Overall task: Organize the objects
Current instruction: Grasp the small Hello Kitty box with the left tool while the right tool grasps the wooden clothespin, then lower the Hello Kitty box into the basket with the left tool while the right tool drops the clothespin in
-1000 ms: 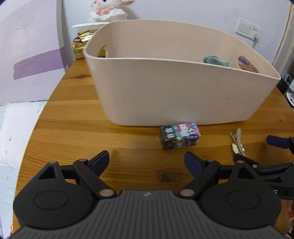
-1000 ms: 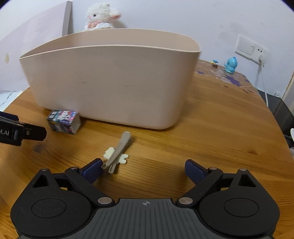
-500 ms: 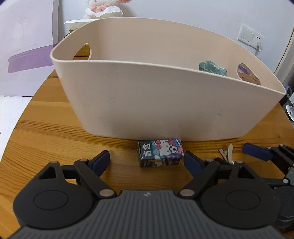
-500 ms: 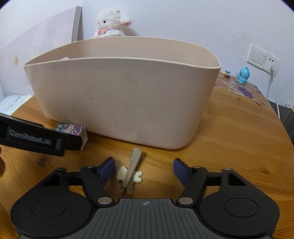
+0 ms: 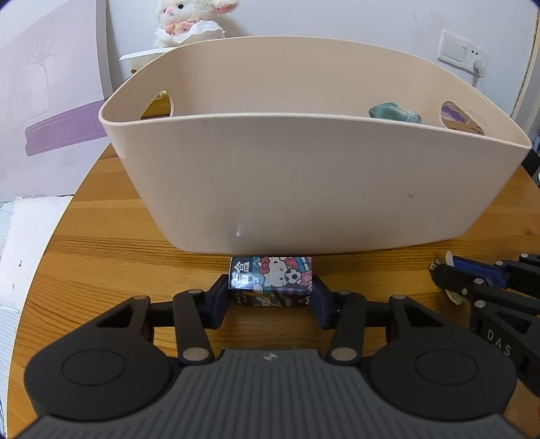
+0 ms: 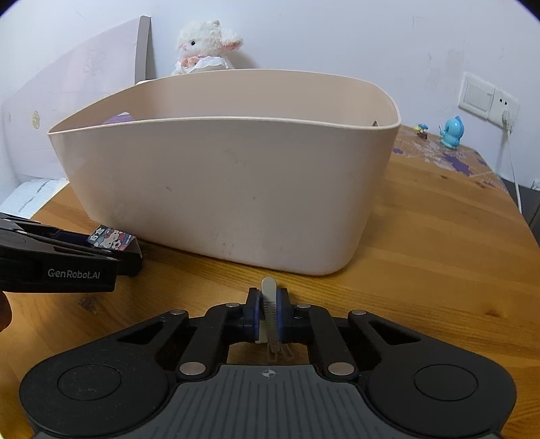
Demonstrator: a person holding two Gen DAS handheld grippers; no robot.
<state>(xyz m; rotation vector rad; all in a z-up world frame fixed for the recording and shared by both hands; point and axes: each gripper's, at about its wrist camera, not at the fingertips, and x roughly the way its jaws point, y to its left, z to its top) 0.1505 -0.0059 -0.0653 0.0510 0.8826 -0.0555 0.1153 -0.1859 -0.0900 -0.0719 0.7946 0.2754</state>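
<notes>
Between the jaws of the left gripper (image 5: 270,299), in the left wrist view, sits a small printed cartoon box (image 5: 270,278); both blue pads press its short ends, so the jaws, which have just been closing, now clamp it at a middling width. Box rests on the wooden table (image 5: 101,256), its far edge just at the foot of the beige plastic bin (image 5: 303,189), which stands directly ahead of the fingertips and fills most of the view. Over the bin's far rim, ahead and right of the jaws, a green cloth item (image 5: 395,114) shows inside. Right of the jaws, near the frame edge, the right gripper (image 5: 449,270) lies low over the table with a pale piece showing at its tip. A plush lamb (image 5: 189,20) sits behind the bin, ahead and left, by the wall. Right wrist view: the right gripper (image 6: 269,305) has just been closing and its jaws are now drawn nearly together on a grey-beige hair clip (image 6: 269,304), which stands on edge between the pads, its rounded end poking ahead of the fingertips. Bin (image 6: 229,192) stands just ahead of the jaws. Left of the jaws, the left gripper (image 6: 111,246) holds the cartoon box (image 6: 111,238) close to the bin's base. Ahead and far right, a small blue figurine (image 6: 452,132) stands on the table (image 6: 438,243) near a wall socket (image 6: 489,101).
</notes>
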